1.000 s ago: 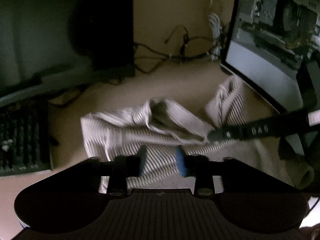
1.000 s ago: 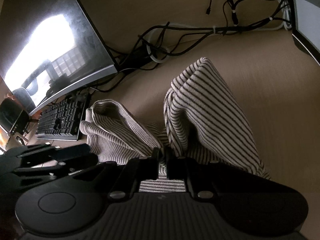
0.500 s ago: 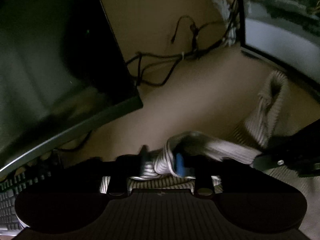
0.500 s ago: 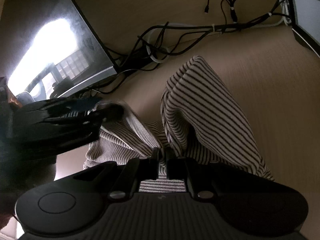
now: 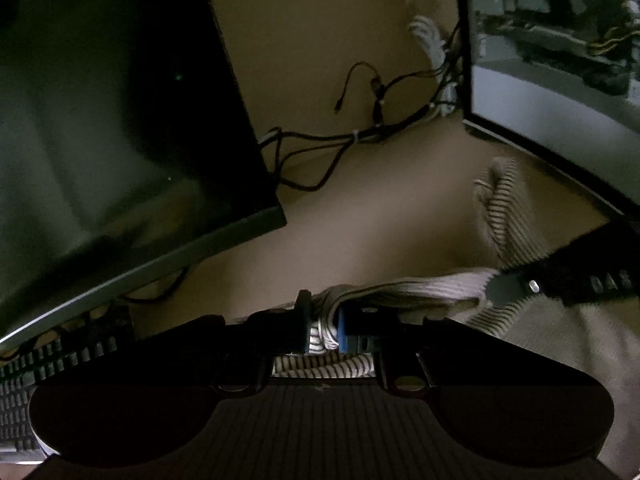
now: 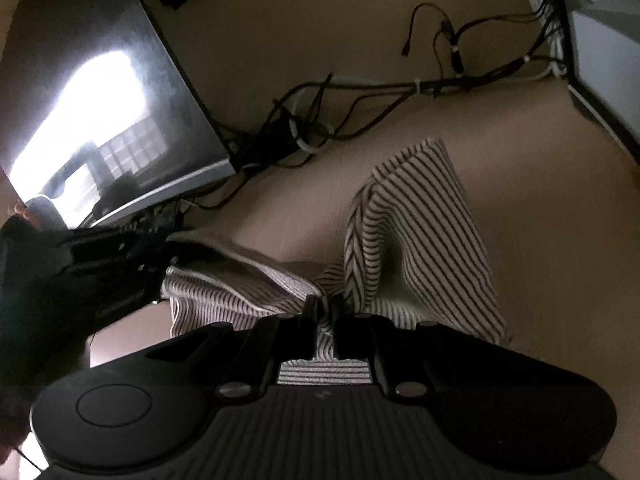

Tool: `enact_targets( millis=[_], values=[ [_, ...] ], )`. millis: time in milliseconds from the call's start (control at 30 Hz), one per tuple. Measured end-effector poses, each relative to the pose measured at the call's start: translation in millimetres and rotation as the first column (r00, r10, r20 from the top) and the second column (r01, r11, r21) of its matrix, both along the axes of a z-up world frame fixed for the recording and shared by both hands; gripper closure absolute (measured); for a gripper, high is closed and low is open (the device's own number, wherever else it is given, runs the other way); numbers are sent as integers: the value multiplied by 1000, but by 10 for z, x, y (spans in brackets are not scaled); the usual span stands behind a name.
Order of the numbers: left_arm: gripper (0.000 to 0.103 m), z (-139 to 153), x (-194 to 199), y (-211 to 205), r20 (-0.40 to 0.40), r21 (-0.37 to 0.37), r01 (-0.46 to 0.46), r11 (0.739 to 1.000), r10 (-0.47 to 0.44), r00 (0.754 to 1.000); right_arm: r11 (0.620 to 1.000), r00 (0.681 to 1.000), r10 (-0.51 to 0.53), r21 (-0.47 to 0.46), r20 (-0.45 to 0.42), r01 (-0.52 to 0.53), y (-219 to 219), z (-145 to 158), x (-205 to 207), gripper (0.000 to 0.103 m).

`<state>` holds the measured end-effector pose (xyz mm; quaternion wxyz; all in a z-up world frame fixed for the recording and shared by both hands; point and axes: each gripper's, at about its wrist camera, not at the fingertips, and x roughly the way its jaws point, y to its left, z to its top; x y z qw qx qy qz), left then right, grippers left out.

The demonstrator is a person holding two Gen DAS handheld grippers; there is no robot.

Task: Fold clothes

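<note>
The striped cloth [image 6: 420, 232] lies bunched on the desk [image 6: 560, 260] at the centre of the frame. The left gripper [image 5: 323, 330] is closing, a cloth edge pinched between its jaws. The right gripper [image 6: 325, 320] is pressed together on another fold, low in its frame.

Right gripper [image 6: 325, 322] is pinching the striped cloth [image 6: 420, 232] on the desk [image 6: 540, 200]; left gripper [image 6: 160, 248] is closing on its left edge, beside a monitor [image 6: 100, 100] and cables [image 6: 360, 96].
</note>
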<state>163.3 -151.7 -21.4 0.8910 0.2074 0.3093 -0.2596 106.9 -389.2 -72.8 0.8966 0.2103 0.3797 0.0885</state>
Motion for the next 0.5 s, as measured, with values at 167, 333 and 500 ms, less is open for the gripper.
enact_targets(
  millis=[167, 333, 500],
  values=[
    [89, 97, -359, 60, 64, -11, 43, 999, -42, 997, 999, 1000, -28, -15, 11, 28, 11, 99, -99, 97],
    [89, -92, -837, 139, 24, -22, 115, 993, -114, 993, 998, 999, -38, -44, -3, 38, 151, 156, -299, 97],
    [91, -423, -992, 206, -118, -33, 129, 991, -132, 984, 997, 993, -40, -66, -107, 33, 208, 20, -429, 97]
  ],
)
